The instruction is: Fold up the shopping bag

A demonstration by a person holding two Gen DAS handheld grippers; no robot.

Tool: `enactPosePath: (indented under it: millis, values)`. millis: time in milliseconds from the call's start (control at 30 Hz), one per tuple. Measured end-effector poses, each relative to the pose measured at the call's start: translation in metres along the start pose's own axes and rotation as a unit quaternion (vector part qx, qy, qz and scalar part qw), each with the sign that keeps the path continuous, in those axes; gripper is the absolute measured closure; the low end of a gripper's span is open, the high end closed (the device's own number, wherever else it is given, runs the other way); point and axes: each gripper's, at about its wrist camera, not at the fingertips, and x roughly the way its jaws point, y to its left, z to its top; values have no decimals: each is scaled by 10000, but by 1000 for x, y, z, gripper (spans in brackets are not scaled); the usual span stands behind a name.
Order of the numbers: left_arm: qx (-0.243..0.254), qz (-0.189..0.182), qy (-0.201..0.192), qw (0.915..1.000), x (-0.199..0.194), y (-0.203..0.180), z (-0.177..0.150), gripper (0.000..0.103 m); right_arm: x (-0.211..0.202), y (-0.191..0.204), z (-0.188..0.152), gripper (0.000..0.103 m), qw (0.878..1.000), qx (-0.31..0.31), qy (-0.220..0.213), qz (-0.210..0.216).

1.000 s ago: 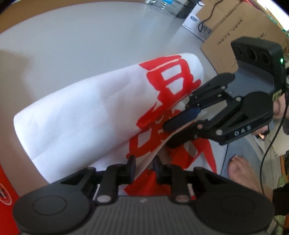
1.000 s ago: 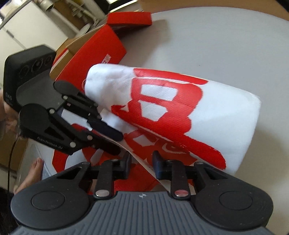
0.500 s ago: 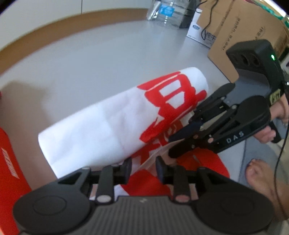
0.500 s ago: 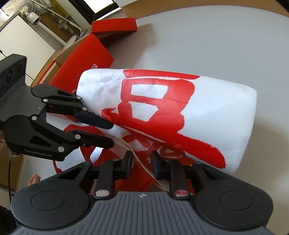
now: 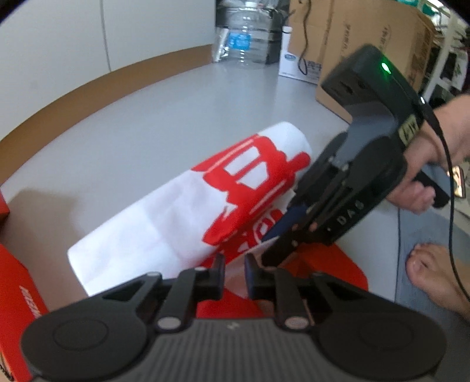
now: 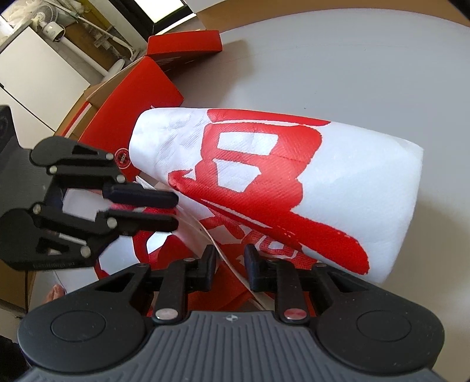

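Bag's point(image 6: 293, 188) pinched edge behind hand-held grippers

Grey floor point(image 5: 176, 117) runs to a brown skirting point(image 5: 88, 88) under a white wall point(image 5: 58, 38). Cardboard boxes point(image 5: 352, 44) and a water bottle point(image 5: 243, 38) line the far side; a fan point(image 6: 50, 26) stands by white cabinets point(image 6: 32, 73).

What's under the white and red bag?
The grey table lies under the shopping bag. A red box sits behind it. Anything beneath the bag's fold is hidden.
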Motion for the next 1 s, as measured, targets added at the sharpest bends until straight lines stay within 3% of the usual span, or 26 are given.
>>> enactPosePath:
  millis: [167, 233, 300, 367, 533, 600, 633, 733, 767, 867, 1000]
  values:
    - [56, 95, 252, 9996, 10, 6, -5, 90, 0, 4, 3, 79, 9999, -102, 49, -94]
    - [91, 105, 368, 9992, 13, 5, -7, 90, 0, 9, 4, 73, 9993, -277, 84, -222]
    - [55, 97, 424, 9990, 14, 7, -10, 91, -2, 23, 8, 70, 9947, -795, 49, -656]
    - [-38, 67, 411, 9991, 12, 10, -12, 91, -6, 31, 9, 70, 9898, -1171, -75, -809]
    - [-102, 2, 410, 9991, 5, 16, -17, 91, -10, 43, 2, 69, 9813, -1736, -102, -826]
    - [-106, -2, 418, 9991, 3, 17, -18, 91, -8, 49, -5, 66, 9742, -2040, -94, -962]
    - [-109, -5, 423, 9990, 2, 17, -19, 91, -7, 50, -7, 59, 9726, -2103, -99, -983]
    - [-165, -33, 517, 9985, -2, 21, -19, 90, -1, 61, -23, 45, 9524, -2767, -44, -1277]
    - [-188, -46, 547, 9983, -3, 23, -19, 90, 2, 66, -30, 44, 9420, -3059, -7, -1382]
    - [-225, -71, 582, 9980, -6, 26, -20, 90, 3, 73, -38, 41, 9307, -3345, -34, -1479]
    - [-277, -95, 590, 9978, -13, 30, -25, 90, 3, 77, -40, 41, 9237, -3494, -57, -1572]
